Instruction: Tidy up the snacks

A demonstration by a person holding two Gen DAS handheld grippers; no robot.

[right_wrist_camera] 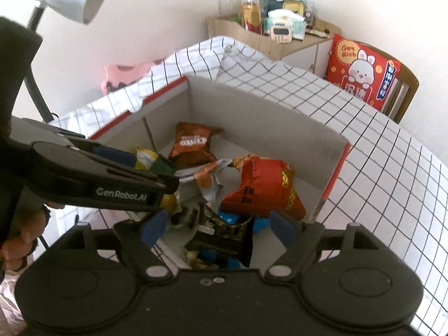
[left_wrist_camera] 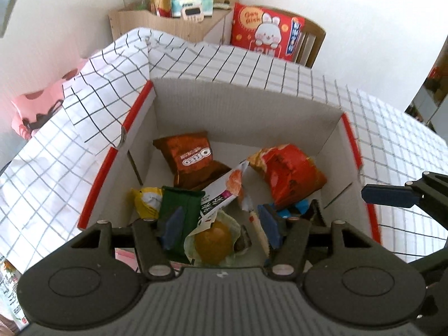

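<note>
Snacks (left_wrist_camera: 193, 159) in crumpled wrappers fill the box (left_wrist_camera: 240, 103), and we see the white packet (left_wrist_camera: 224, 190) lying slantwise beside the Oreo bag. Our left gripper (left_wrist_camera: 221, 224) and right gripper (right_wrist_camera: 221, 228) hover parted, gripping nothing.

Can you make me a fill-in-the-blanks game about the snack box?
1. The brown Oreo packet lies inside the cardboard ____.
2. The cloth under the box has a pattern of black ____ on white.
3. The cushion on the chair shows a white ____.
4. The top edges of the box's side walls are coloured ____.

Missing words: box; lines; rabbit; red
</note>
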